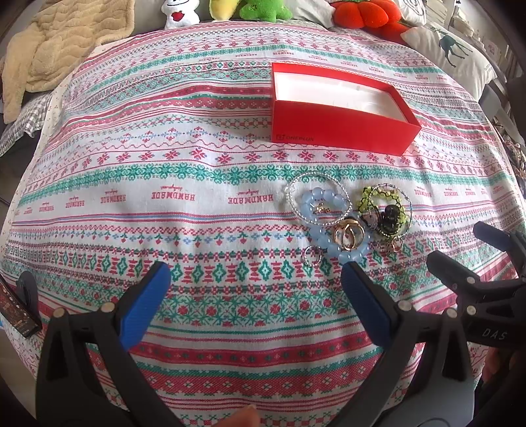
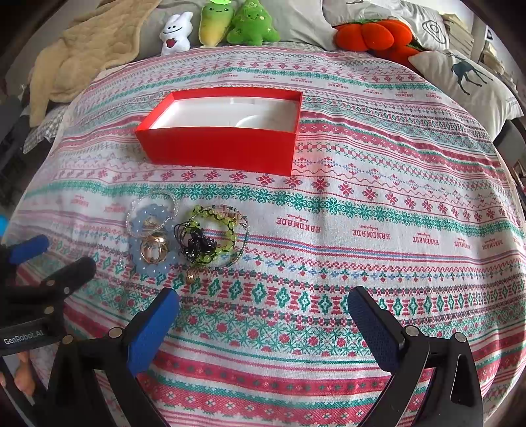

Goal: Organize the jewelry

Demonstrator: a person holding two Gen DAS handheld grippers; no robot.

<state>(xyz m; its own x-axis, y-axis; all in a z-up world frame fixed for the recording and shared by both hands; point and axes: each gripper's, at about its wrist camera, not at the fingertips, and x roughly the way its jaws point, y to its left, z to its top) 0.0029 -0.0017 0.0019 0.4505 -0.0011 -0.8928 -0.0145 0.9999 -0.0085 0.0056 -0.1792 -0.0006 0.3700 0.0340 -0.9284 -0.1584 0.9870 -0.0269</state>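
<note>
Covering the whole table, a patterned cloth (image 1: pixel 164 203) in red, green and white bands, printed with the word HANDMADE. Bunched at the far left edge, a beige blanket (image 1: pixel 49 49); lined along the far side, plush toys (image 2: pixel 213 26) and an orange cushion (image 2: pixel 371 34), with a deer-print pillow (image 2: pixel 466 82) at the far right. Resting on the cloth toward the far side, an open red box (image 2: pixel 223 151) with a bare white lining. Lying nearer than the box and apart from it, a pile of jewelry (image 1: pixel 348 216): pale blue bead bracelets (image 1: pixel 315 203), a green bead strand (image 2: pixel 210 230) tangled with black cord, gold rings (image 1: pixel 350 235) on top. Hanging over the cloth, left gripper (image 1: pixel 256 289) spread fully wide and holding nothing, one blue pad just beside the blue beads. Likewise right gripper (image 2: pixel 263 312), spread wide, nothing held, the jewelry off toward its left finger.
</note>
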